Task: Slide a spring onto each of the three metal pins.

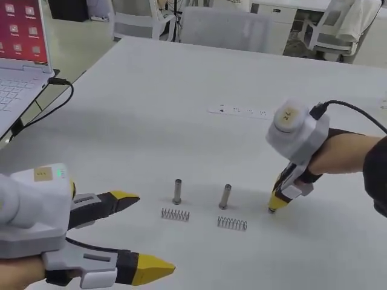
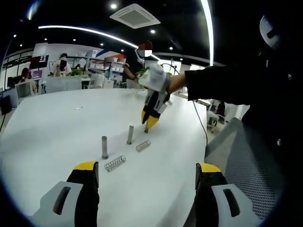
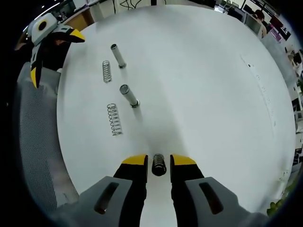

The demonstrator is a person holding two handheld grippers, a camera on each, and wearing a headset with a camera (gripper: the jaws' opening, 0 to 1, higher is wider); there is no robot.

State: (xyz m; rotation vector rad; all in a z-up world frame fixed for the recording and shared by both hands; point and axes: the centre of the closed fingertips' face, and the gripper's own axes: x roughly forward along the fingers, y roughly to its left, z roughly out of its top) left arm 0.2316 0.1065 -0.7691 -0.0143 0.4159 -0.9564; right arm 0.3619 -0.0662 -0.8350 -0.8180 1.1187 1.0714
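Observation:
Two metal pins [image 1: 177, 191] [image 1: 225, 196] stand upright on the white table [image 1: 151, 109]. A loose spring [image 1: 175, 214] lies in front of the left pin, and another spring [image 1: 232, 223] lies in front of the right one. My right gripper [image 1: 275, 207] points down at the table to the right of them. In the right gripper view its yellow tips [image 3: 159, 163] close in on a third spring [image 3: 159, 165] seen end-on; what it stands on is hidden. My left gripper [image 1: 145, 232] hovers open and empty at the near left. The left gripper view [image 2: 147, 168] shows both pins [image 2: 104, 147] [image 2: 130, 135].
An open laptop [image 1: 18, 48] sits at the table's far left with a black cable [image 1: 60, 90] trailing from it. A white power strip [image 1: 239, 111] lies mid-table beyond the pins. Chairs [image 1: 224, 27] stand past the far edge. People stand in the background [image 2: 137, 61].

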